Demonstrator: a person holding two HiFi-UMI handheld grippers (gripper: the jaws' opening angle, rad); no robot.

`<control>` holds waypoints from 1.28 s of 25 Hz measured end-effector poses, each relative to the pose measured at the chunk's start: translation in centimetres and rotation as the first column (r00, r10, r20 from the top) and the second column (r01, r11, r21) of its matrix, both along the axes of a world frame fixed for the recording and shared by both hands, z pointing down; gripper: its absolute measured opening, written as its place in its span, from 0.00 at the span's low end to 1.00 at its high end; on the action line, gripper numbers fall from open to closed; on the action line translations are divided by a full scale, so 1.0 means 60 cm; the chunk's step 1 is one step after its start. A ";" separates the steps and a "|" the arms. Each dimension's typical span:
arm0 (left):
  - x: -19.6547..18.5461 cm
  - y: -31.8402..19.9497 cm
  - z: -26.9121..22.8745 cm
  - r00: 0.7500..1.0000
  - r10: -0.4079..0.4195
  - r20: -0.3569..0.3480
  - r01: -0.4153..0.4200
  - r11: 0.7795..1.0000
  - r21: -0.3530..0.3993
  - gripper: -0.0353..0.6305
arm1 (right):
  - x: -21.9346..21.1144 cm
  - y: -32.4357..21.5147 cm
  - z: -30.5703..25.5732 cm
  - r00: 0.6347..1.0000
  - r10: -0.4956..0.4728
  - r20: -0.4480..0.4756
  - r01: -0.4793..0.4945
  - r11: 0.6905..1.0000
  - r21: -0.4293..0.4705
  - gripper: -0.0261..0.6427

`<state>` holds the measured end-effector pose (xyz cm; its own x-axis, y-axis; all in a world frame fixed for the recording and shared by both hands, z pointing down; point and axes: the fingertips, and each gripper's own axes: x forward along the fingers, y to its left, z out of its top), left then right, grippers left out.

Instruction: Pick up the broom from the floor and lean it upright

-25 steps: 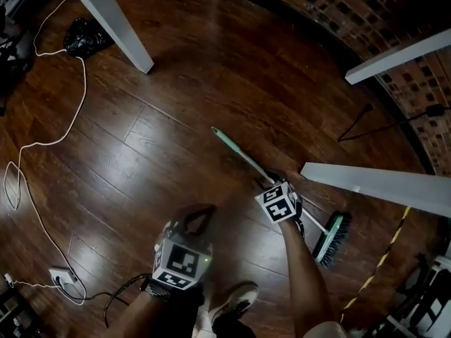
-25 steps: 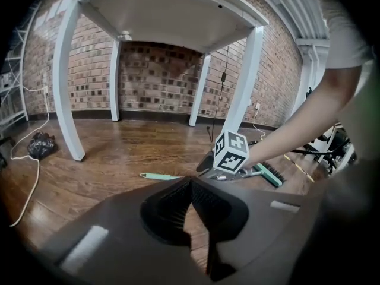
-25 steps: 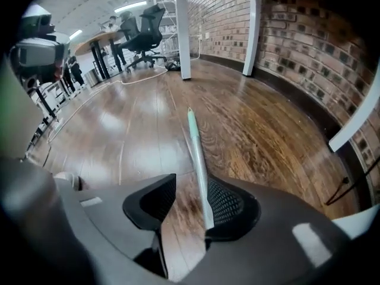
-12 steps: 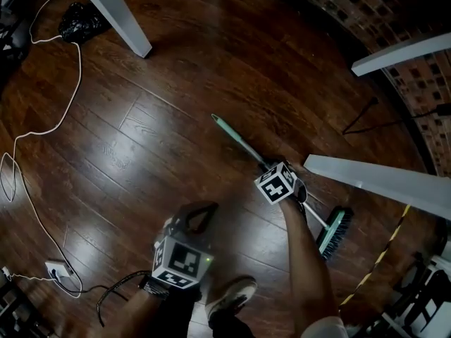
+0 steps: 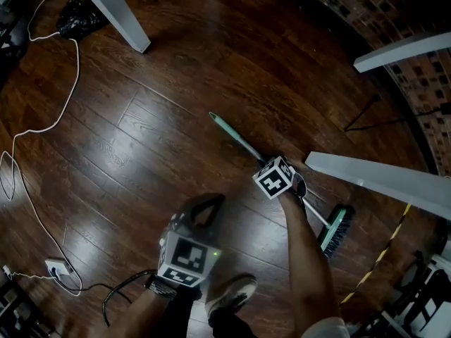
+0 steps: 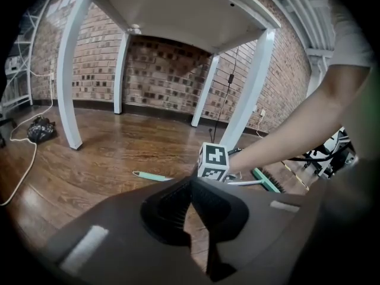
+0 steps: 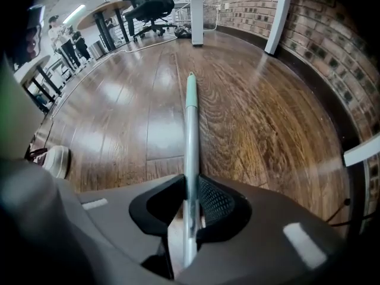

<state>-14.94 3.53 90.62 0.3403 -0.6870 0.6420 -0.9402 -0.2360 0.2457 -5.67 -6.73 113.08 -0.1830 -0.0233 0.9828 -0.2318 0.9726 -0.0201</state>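
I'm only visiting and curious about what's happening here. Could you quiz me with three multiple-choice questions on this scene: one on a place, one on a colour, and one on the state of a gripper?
1. Where does the broom lie?
A) on the wooden floor
B) on a table
C) against the brick wall

2. What colour is its brush head?
A) red
B) green
C) yellow

3. What is between the fingers of the right gripper?
A) nothing
B) the broom's handle
C) a white cable

Answers:
1 A: it lies flat on the boards.
2 B: the head view shows a green head.
3 B: the fingers, which have just been closing, press on the handle from both sides.
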 end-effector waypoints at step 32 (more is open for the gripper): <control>0.159 -0.052 -0.543 0.992 -0.001 0.128 -0.029 0.973 0.230 0.05 | 0.228 0.114 -0.636 0.930 0.008 0.367 -0.097 0.970 0.224 0.17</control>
